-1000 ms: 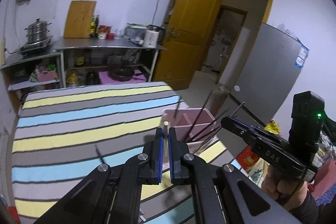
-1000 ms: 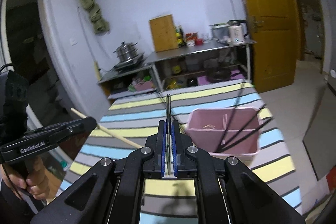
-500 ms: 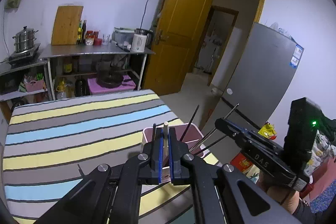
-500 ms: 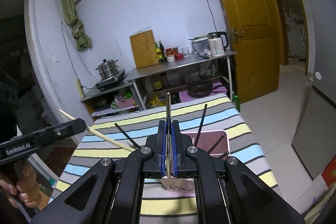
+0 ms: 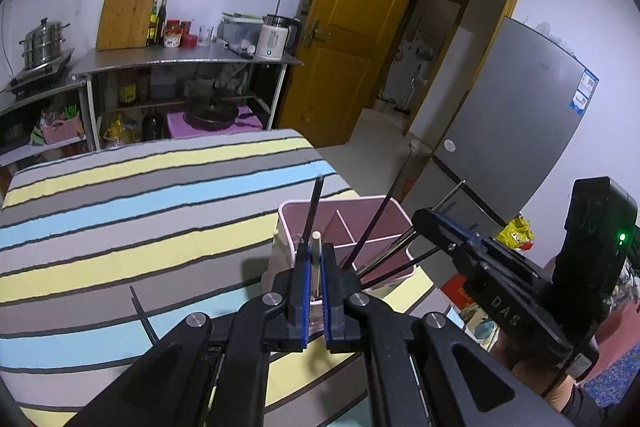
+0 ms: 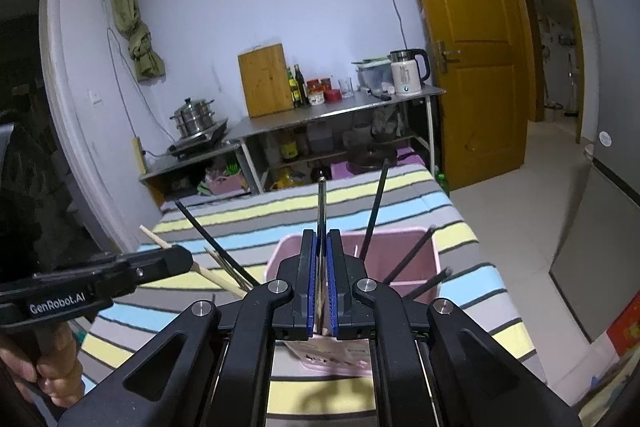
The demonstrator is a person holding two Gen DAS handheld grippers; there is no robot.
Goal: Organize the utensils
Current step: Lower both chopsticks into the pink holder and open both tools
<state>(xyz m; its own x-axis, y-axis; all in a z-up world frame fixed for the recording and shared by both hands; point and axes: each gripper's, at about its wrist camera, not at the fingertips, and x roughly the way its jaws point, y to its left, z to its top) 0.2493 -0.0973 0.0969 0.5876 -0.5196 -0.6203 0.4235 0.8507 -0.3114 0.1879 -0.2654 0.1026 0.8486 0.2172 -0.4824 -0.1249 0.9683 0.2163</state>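
Observation:
My left gripper [image 5: 316,251] is shut on a pale wooden chopstick [image 5: 316,259], just in front of a pink divided caddy [image 5: 394,211] on the striped tablecloth [image 5: 160,211]. Several black chopsticks [image 5: 314,207] lean out of the caddy. My right gripper [image 6: 321,237] is shut on a thin metal chopstick [image 6: 321,207] that points up over the caddy [image 6: 404,243]. In the left wrist view the right gripper [image 5: 420,217] hangs at the caddy's right side. The right wrist view shows the left gripper [image 6: 182,255] to the caddy's left, with the wooden chopstick [image 6: 154,237] sticking out of it.
One black chopstick [image 5: 140,311] lies loose on the cloth near the front. Behind the table stands a metal shelf unit [image 5: 180,57] with a kettle, bottles and a cutting board. A yellow door [image 5: 360,27] and a grey fridge [image 5: 520,115] are to the right.
Both grippers have moved down and towards the caddy, which now sits larger and closer under the fingers. Each still grips its chopstick.

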